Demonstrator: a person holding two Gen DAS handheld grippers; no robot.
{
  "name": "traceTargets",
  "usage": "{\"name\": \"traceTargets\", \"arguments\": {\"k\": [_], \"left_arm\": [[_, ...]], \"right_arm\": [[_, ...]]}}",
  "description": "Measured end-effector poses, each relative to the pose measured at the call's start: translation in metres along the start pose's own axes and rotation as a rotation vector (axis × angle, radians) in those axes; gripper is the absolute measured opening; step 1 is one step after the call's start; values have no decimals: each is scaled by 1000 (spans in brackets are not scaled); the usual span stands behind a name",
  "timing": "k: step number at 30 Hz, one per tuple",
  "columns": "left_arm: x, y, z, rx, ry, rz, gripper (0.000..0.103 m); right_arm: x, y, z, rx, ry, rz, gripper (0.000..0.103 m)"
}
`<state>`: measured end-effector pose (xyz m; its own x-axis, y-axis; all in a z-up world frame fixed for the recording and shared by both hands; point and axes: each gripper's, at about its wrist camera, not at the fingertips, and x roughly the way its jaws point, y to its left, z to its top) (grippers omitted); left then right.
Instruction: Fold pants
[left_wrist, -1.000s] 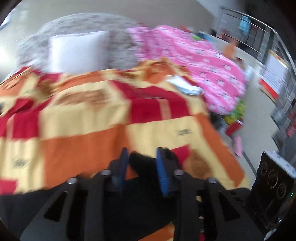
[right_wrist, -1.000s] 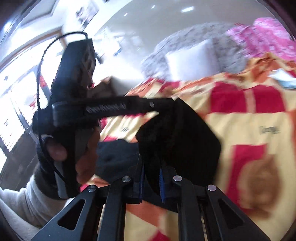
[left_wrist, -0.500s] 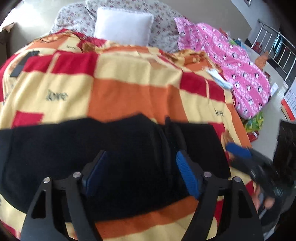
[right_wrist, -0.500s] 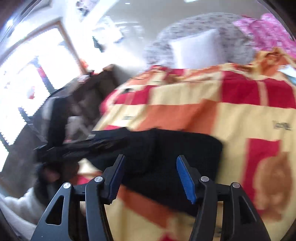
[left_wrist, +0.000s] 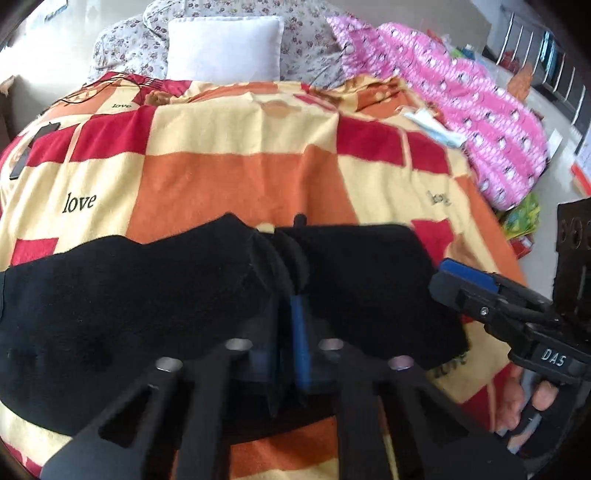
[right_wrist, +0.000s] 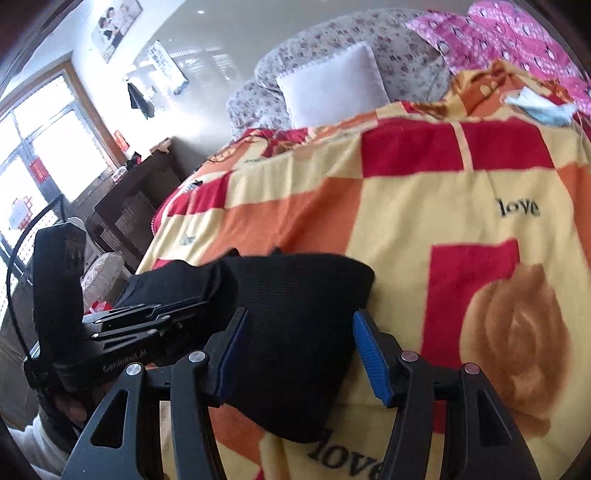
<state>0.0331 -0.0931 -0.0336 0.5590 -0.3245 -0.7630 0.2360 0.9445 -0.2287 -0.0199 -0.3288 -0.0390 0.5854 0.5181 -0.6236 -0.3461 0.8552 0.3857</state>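
Blanket (left_wrist: 258, 177) in checks bears black pants (left_wrist: 147, 295), left hand-held gripper (left_wrist: 288, 332) pinching them, right hand-held gripper (right_wrist: 299, 354) agape.

"love" repeats on the blanket (left_wrist: 236, 177); "DAS" (white letters) marks the right hand-held gripper (left_wrist: 476, 291).

Daylight pours in from the big window (right_wrist: 40, 155) on the left, blown out to white, and leaves a pale sheen on the wall (right_wrist: 229, 40) beside it. The patchwork blanket (left_wrist: 236, 177) is brightly and evenly lit, colours vivid. The black pants (left_wrist: 147, 288) swallow the light, folds barely readable. Both views bulge, with dark corners and curved edges. Nearby parts are soft: the left tongs (left_wrist: 284, 332) blur, and the blanket's edges smear slightly.
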Motion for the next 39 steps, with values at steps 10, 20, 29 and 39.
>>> {"name": "traceTargets", "arguments": {"k": [10,20,29,39], "left_arm": [[-6,25,-14,-42,-24,47,5],[-16,30,-11,-66,-59,112,38],[-19,32,-17,-74,-75,141,44],[-47,46,-22,-110,-135,187,72]], "right_arm": [[48,42,12,-175,75,-46,29],[27,49,8,-201,73,-50,33],[26,59,-22,-253,113,-104,40],[27,85,-19,-287,131,-51,49]]}}
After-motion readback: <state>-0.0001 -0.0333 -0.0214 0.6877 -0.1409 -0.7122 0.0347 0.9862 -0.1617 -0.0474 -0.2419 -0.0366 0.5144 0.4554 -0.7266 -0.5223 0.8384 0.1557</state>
